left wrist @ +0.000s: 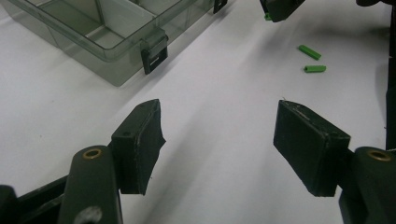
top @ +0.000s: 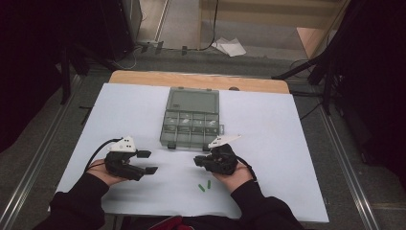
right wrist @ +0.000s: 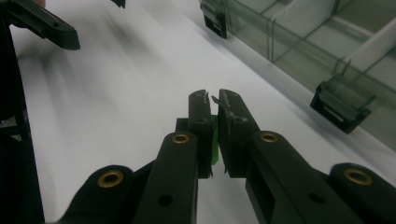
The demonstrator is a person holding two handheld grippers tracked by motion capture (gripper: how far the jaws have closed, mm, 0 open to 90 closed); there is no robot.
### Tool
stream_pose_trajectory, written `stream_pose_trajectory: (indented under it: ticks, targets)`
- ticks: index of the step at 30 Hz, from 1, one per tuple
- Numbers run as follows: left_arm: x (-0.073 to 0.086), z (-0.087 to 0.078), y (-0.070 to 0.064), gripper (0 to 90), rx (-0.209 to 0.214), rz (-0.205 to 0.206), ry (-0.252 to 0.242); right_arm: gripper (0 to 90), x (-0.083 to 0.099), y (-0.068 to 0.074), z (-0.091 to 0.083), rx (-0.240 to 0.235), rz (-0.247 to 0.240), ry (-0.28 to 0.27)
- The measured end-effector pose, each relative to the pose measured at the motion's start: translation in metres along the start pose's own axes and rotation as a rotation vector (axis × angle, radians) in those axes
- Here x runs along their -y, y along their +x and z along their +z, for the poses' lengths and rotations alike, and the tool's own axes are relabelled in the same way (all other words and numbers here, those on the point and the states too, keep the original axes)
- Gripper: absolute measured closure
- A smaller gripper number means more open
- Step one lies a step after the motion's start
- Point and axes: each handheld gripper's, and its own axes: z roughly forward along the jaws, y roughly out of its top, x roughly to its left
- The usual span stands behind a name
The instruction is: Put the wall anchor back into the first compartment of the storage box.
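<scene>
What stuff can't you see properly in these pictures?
- Green piece in the right gripper: right gripper view, the shut jaws cover most of it, so its shape is unclear.
- Contents of the clear box: high view, too small to tell.
- Box's far side: left gripper view, cut off by the top edge.
- Two loose green pieces: high view, too small for detail.
- Left gripper is open.

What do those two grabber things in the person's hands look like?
Both the left gripper and the right gripper are black, each with two flat blocky jaws, brass-ringed holes, a pale three-cornered plate on top and a thin black cable. The person's sleeves are dark.
</scene>
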Motion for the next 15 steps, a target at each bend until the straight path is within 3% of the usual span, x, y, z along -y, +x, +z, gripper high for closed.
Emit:
stream_pose_trajectory:
  ticks: [4, 6, 15]
  targets:
    - [-0.001, 0.001, 0.001, 31.7, 0.004, -0.004, 0.001, 85.5, -0.004, -0.001, -0.001, -0.003, 0.006, -0.007]
    - [-0.001, 0.001, 0.0, 31.7, 0.01, 0.0, -0.001, 85.6, -0.007, -0.001, -0.001, -0.009, 0.032, 0.005]
    - [0.001, 0.0, 0.001, 31.7, 0.008, -0.017, -0.01, 85.6, -0.023, -0.002, -0.002, -0.004, 0.012, -0.02]
